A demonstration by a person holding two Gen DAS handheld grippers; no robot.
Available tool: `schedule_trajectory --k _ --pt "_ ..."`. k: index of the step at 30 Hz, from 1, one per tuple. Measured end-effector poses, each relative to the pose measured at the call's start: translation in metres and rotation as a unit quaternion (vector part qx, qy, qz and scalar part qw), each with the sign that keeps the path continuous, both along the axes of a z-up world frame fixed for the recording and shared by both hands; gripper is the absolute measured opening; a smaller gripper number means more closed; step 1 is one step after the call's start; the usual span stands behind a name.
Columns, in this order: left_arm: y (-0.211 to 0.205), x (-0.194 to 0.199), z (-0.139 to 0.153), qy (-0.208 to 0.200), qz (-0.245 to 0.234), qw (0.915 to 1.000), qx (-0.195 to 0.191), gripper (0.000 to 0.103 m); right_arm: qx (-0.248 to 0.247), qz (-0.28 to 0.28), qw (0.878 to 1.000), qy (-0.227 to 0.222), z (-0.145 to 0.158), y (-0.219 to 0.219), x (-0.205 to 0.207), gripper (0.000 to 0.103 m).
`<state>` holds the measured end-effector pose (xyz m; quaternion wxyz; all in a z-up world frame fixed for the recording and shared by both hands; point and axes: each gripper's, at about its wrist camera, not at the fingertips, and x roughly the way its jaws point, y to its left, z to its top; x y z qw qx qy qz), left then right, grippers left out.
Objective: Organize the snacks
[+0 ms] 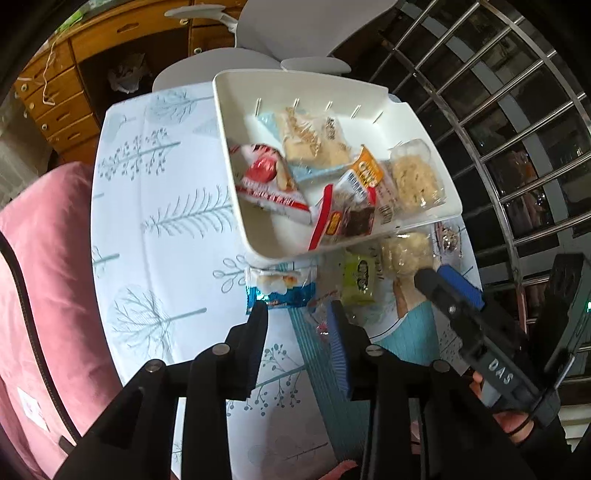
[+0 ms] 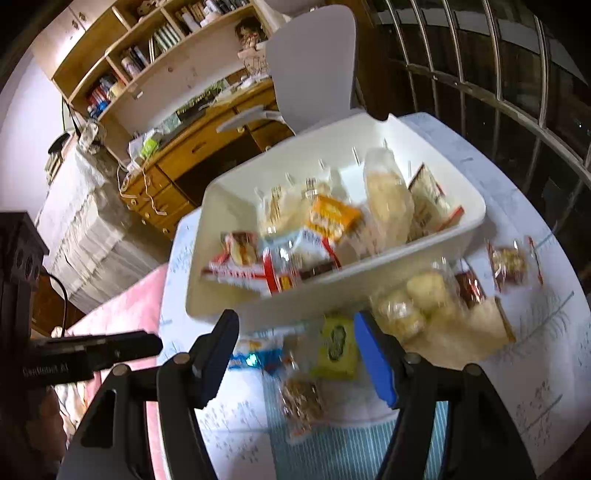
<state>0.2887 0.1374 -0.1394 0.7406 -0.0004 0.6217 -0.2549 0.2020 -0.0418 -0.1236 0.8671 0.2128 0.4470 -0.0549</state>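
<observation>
Smooth white plastic bin [image 1: 417, 122], glossy crinkled snack wrappers [image 1: 269, 177], printed tablecloth [image 1: 166, 221]

Bin [image 1: 236, 206] on table [image 1: 155, 206], several snack packets [image 1: 325, 162] inside. More packets [image 1: 284, 288] on table before bin, apparently touching its near wall. Chair [image 1: 280, 33] behind table.

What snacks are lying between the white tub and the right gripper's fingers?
In the right wrist view, a yellow-green packet, a blue-and-white packet and a clear nutty bar packet lie on the tablecloth between the white tub and the right gripper.
</observation>
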Motion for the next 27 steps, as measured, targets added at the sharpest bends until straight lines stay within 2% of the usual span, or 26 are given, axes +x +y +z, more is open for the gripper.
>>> schedule_trajectory --k 1,3,5,10,13,21,27 --pt "0.002 -0.001 -0.005 0.001 0.002 1.0 -0.002 0.037 -0.004 0.003 1.0 0.004 -0.003 0.002 -0.003 0.065" --pt "0.005 -0.003 -0.013 0.002 0.006 0.9999 -0.009 0.051 -0.013 0.012 1.0 0.012 -0.009 0.009 -0.008 0.065" --pt "0.008 -0.003 -0.023 0.004 0.014 0.9997 -0.017 0.055 -0.022 0.024 0.999 0.016 -0.016 0.016 -0.013 0.065" --pt "0.008 -0.003 -0.052 0.027 0.028 0.9992 -0.001 0.058 -0.041 0.051 0.997 0.032 -0.038 0.033 -0.024 0.065" --pt "0.004 -0.003 -0.065 0.032 0.032 0.999 0.002 0.065 -0.059 0.068 0.995 0.033 -0.049 0.044 -0.029 0.065" --pt "-0.008 0.005 -0.091 0.021 0.052 0.9984 -0.009 0.071 -0.145 0.115 0.982 0.033 -0.078 0.074 -0.038 0.065" --pt "-0.018 0.013 -0.112 -0.01 0.062 0.998 0.007 0.071 -0.203 0.145 0.968 0.02 -0.096 0.086 -0.041 0.065"
